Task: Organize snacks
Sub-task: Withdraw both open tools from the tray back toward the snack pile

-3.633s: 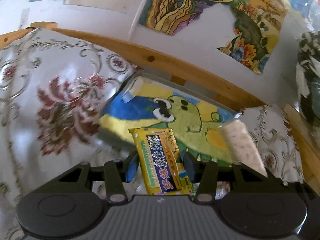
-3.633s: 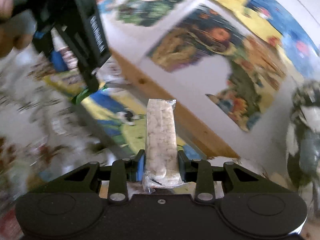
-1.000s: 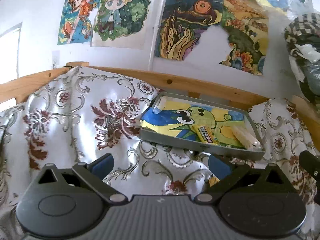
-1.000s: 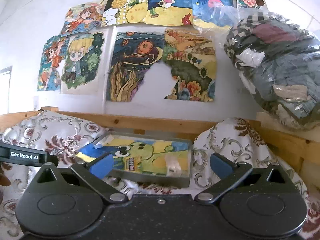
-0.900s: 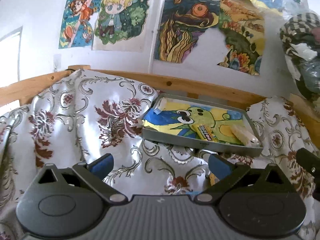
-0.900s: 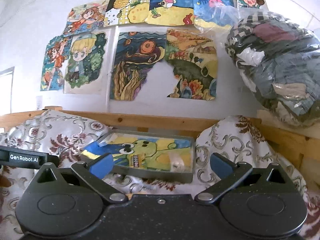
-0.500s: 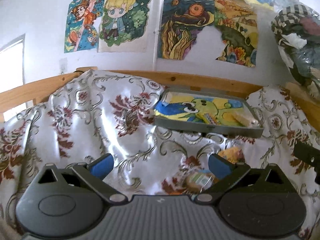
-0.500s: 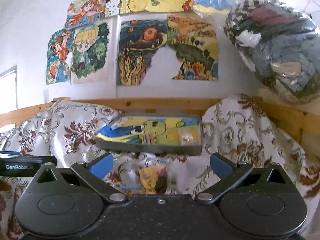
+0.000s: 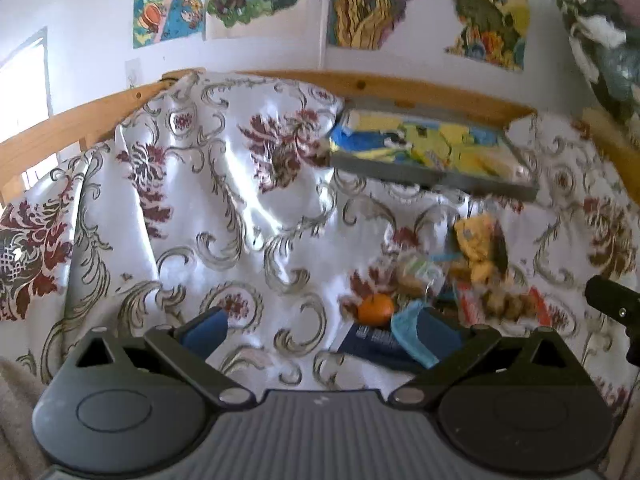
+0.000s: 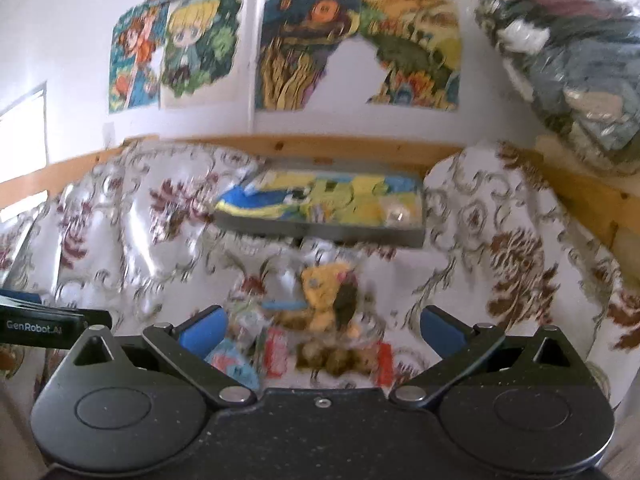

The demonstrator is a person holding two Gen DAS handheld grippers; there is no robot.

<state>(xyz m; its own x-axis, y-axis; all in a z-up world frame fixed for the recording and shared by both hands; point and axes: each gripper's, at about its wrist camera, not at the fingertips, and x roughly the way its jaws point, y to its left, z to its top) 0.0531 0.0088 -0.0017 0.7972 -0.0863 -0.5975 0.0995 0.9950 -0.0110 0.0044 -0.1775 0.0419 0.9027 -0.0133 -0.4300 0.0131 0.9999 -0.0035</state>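
With both sets of fingers spread wide and nothing between them, the person looks ready to pick again. The left gripper [image 9: 322, 330] hangs low over the near end of the snack pile, its blue pads well apart; the right gripper [image 10: 322, 330] sits beside it, just as open, aimed at the middle of the heap.

Closest in, a dark blue packet [image 9: 374, 342] with a light blue wrapper [image 9: 414, 330] over it lies right under the left fingers, and a small orange [image 9: 375, 309] sits just beyond. A red-ended clear bag of brown pieces [image 10: 332, 354] lies under the right gripper, so I'd guess that's its pick. Behind comes a yellow packet [image 10: 322, 290], blurred, so I can't read it.

All of it rests loose on the flowered cloth [image 9: 192, 200], bunched together, presumably dumped there for sorting.

Farther back, the grey tray [image 10: 320, 234] with the cartoon lining sits tilted against the wooden rail [image 9: 420, 90]. Something pale lies at its right end, and maybe a small packet mid-tray; hard to tell.
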